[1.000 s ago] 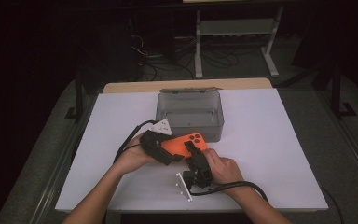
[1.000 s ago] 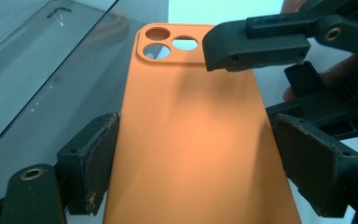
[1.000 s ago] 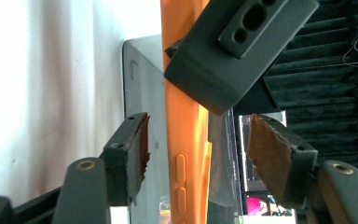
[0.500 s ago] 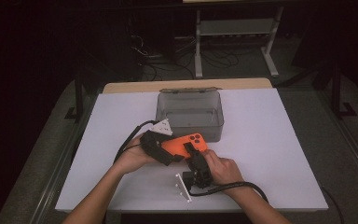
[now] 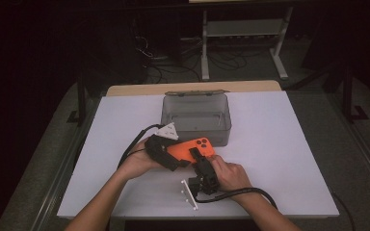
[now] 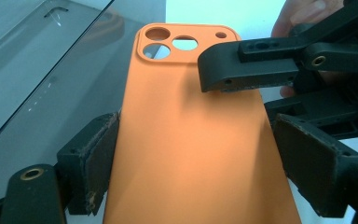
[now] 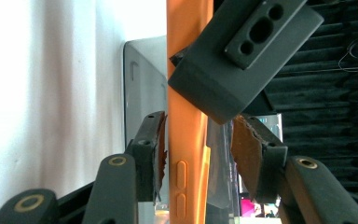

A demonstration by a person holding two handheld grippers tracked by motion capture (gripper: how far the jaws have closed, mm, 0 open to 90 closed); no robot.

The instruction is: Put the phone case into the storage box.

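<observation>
The orange phone case (image 5: 191, 147) hangs just in front of the grey box (image 5: 196, 117), above the desk (image 5: 289, 144). The left tongs (image 6: 191, 158) clamp its long edges. The right tongs (image 7: 196, 154) have just been closing around its edge, one pad touching, the other apart. An uneven squeeze could twist the case from the left grip.

We see a plain orange phone case (image 6: 191, 140), unpatterned, with darker cut-outs at its camera corner. Our two grippers, left (image 5: 171, 156) and right (image 5: 201, 161), are matt black with brass-coloured rivets. The box (image 5: 196, 120) is smoky translucent grey. The table (image 5: 279, 144) is plain white, edged in pale wood.
</observation>
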